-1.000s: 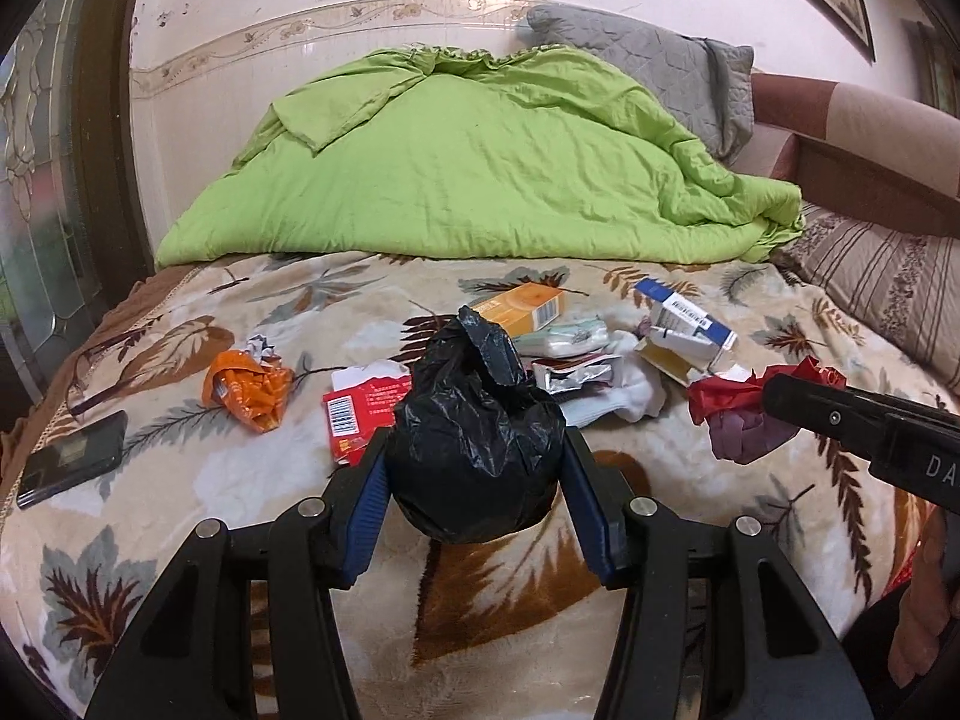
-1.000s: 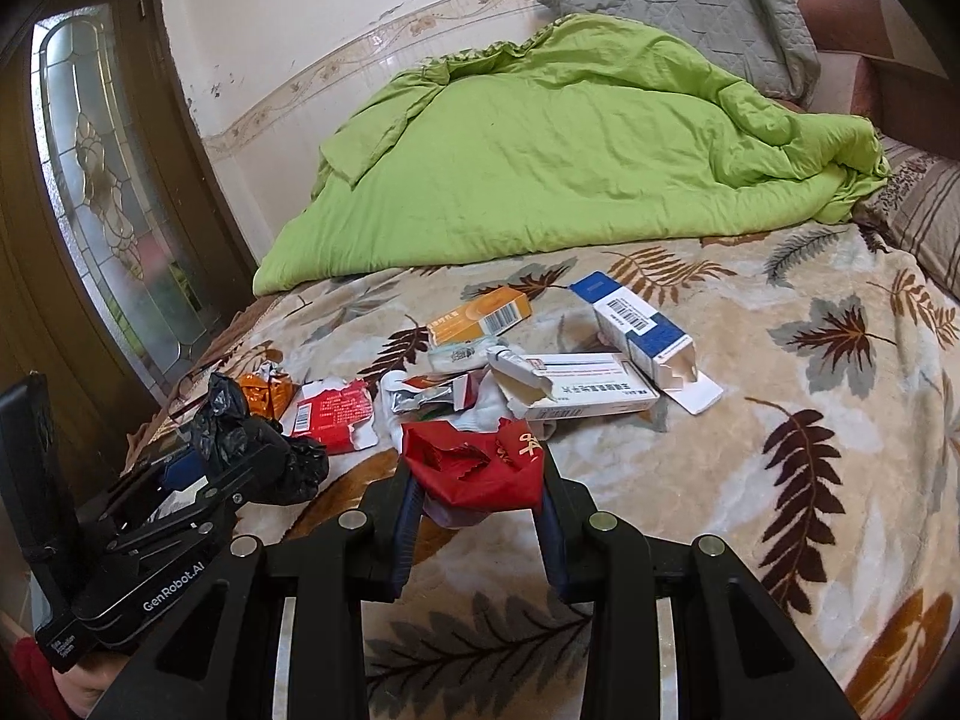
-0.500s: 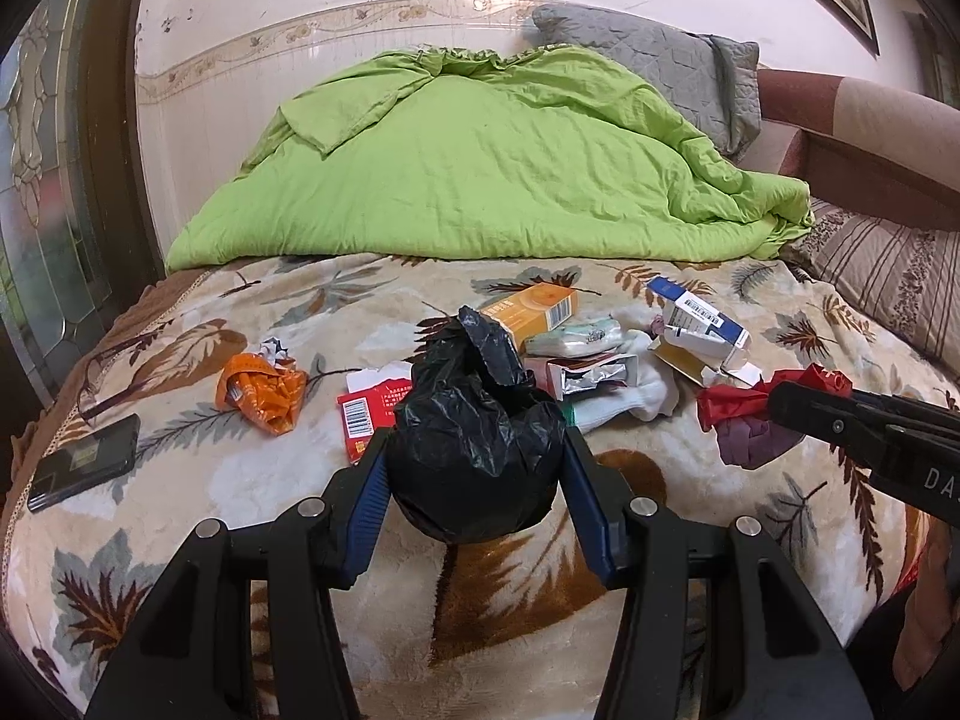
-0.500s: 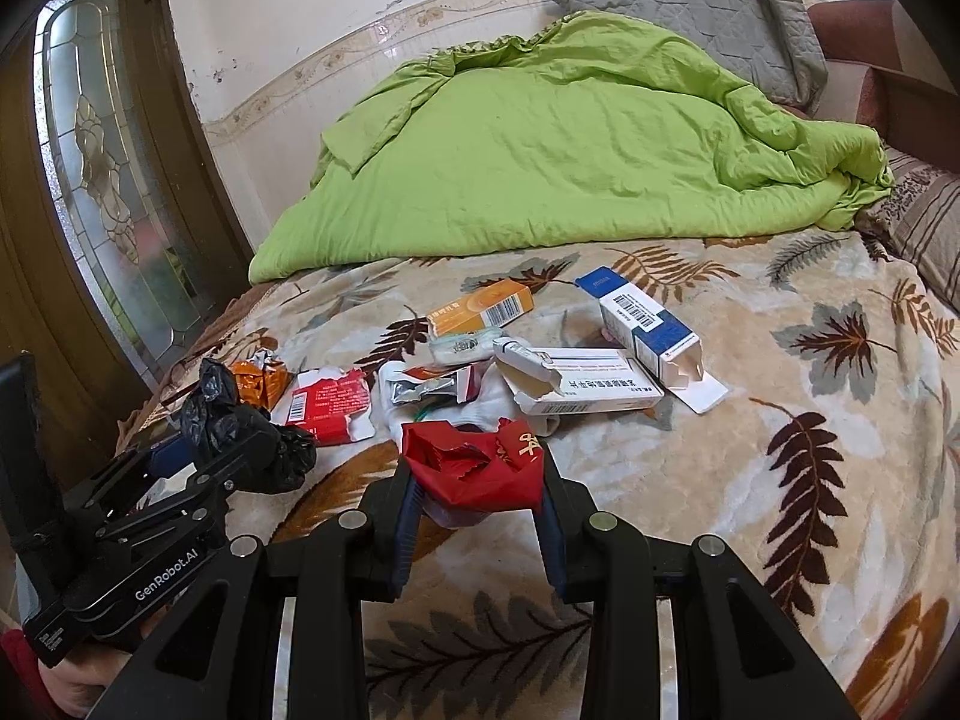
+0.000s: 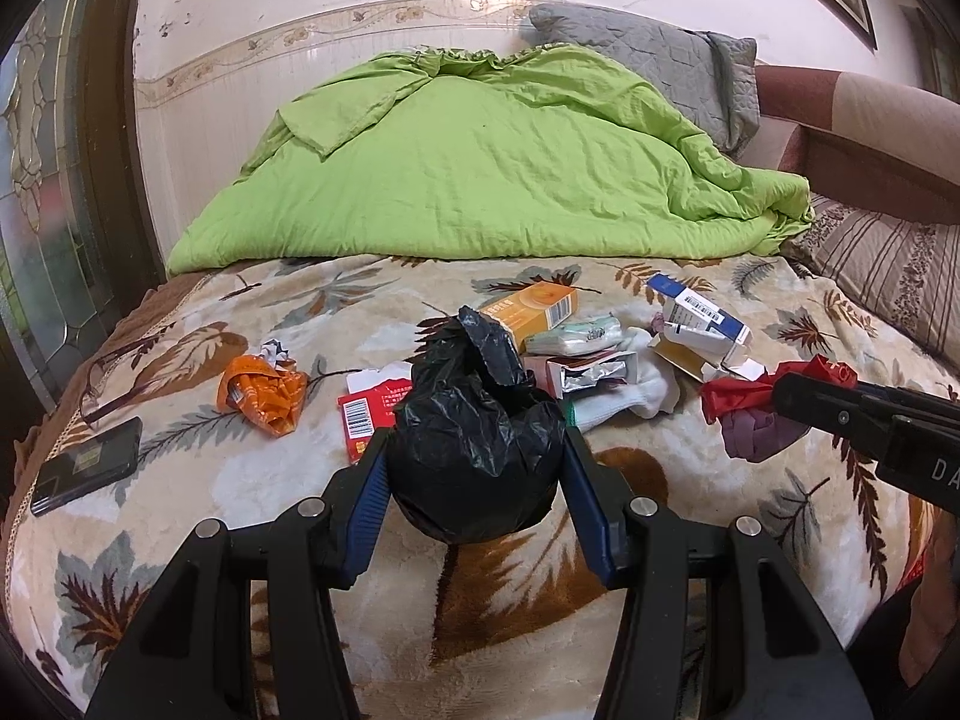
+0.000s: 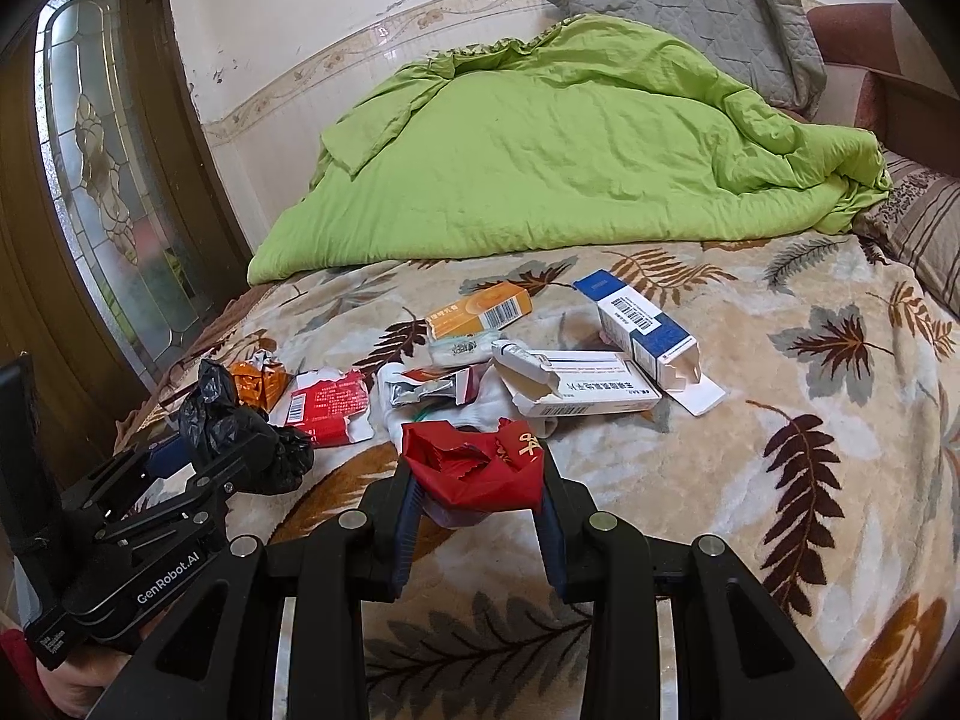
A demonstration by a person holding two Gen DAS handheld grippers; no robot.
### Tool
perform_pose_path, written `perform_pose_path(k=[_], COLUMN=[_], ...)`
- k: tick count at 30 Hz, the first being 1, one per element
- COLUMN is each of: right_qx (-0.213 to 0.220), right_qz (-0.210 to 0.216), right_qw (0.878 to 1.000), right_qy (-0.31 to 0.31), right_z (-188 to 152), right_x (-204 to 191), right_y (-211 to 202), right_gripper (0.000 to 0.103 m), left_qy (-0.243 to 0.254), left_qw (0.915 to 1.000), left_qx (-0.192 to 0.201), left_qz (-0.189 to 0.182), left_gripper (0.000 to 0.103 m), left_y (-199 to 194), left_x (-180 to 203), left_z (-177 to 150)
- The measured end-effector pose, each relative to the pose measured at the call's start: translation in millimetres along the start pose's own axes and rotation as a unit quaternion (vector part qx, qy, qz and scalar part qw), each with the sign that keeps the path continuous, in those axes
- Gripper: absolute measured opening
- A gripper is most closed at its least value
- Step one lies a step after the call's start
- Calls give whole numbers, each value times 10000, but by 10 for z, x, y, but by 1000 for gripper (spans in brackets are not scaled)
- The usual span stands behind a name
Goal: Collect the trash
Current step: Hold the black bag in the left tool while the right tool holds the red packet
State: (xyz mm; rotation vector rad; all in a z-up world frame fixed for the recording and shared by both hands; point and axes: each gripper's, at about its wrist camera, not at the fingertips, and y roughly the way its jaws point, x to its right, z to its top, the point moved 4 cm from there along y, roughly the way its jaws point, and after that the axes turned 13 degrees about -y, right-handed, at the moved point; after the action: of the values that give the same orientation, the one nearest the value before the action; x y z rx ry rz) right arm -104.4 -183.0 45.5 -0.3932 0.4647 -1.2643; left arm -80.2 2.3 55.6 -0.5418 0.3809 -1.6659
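Observation:
My left gripper [image 5: 474,480] is shut on a crumpled black plastic bag [image 5: 474,444], held just above the leaf-patterned blanket; it shows at the left of the right wrist view [image 6: 240,438]. My right gripper [image 6: 474,498] is shut on a crumpled red wrapper [image 6: 474,468], seen at the right of the left wrist view [image 5: 756,390]. Trash lies beyond: an orange wrapper [image 5: 264,393], a red packet [image 5: 372,408], an orange box [image 5: 534,306], a foil packet [image 5: 594,369], a white box [image 6: 588,387] and a blue-and-white box [image 6: 645,324].
A green duvet [image 5: 480,180] is heaped at the back of the bed, with a grey pillow [image 5: 660,60] behind it. A black phone [image 5: 84,462] lies near the bed's left edge. A wooden door with glass [image 6: 102,180] stands left. A striped pillow [image 5: 888,276] lies right.
Both grippers have drawn back a little from the trash pile while keeping their holds. The pile itself has not moved.

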Motion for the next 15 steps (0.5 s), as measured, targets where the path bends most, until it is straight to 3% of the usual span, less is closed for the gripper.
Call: perform_pose_path(k=[15], right_qx=[92], right_qz=[-113], right_qw=[9998], right_qy=[106], right_z=[-26], right_x=[15], right_y=[-161], right_gripper=[36], left_qy=[81], left_qw=[9999], left_qx=[4], left_qz=[-69], left_gripper=[53], left_y=[-63], left_x=[82], left_z=[-56])
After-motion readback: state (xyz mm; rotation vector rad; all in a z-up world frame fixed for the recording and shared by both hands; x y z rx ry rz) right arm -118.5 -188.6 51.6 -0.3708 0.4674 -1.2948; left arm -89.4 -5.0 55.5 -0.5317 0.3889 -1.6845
